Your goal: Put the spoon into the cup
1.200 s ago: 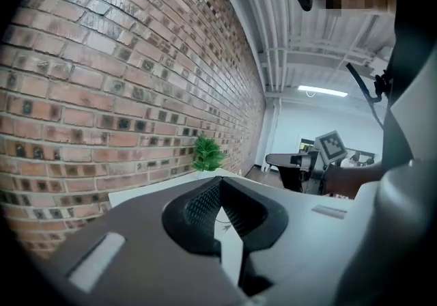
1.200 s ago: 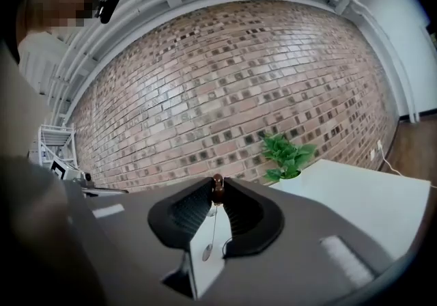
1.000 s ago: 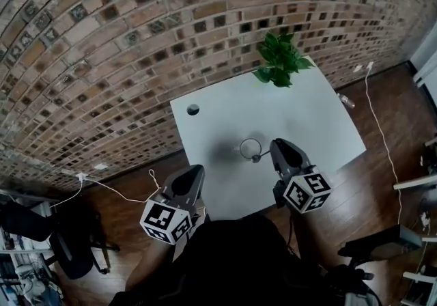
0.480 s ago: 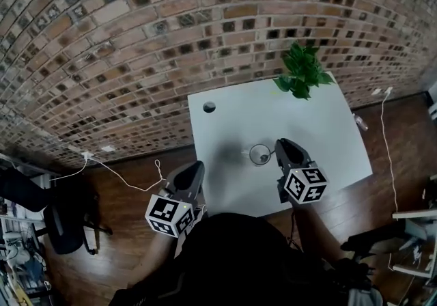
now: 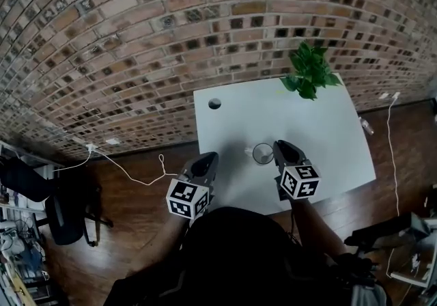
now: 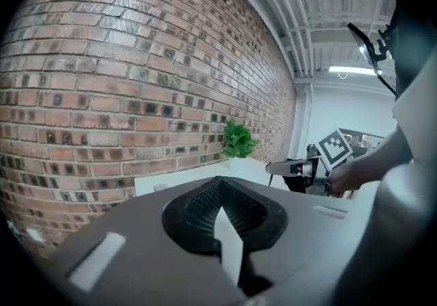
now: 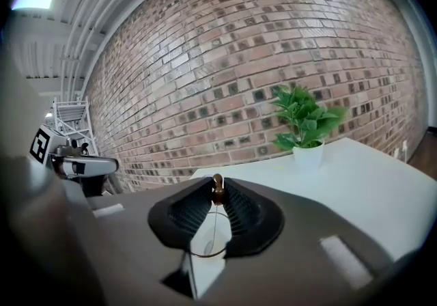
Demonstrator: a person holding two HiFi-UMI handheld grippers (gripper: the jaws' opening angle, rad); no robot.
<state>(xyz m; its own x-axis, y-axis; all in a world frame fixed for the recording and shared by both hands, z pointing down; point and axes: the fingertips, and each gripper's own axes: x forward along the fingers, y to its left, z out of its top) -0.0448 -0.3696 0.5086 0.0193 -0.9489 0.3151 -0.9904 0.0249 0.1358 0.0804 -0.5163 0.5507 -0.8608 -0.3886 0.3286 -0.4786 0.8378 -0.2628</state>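
Observation:
A clear glass cup (image 5: 262, 154) stands near the front of the white table (image 5: 321, 141). My right gripper (image 5: 278, 147) hovers just right of it, shut on the spoon. In the right gripper view the spoon's brown knob (image 7: 218, 188) is pinched between the jaw tips. Its thin stem hangs down toward the cup's rim (image 7: 207, 253) below. My left gripper (image 5: 207, 160) sits at the table's front left edge, away from the cup. Its jaws (image 6: 220, 179) meet at the tips with nothing between them.
A potted plant (image 5: 311, 69) stands at the table's far right corner, and a round cable hole (image 5: 215, 103) sits at the far left. The brick wall (image 5: 171, 31) runs behind. White cables (image 5: 136, 175) lie on the wood floor, and a dark chair (image 5: 61, 216) stands at the left.
Both grippers have sunk lower. The left gripper has come closer to the table's front edge. The right gripper stays by the cup with the spoon still in its jaws.

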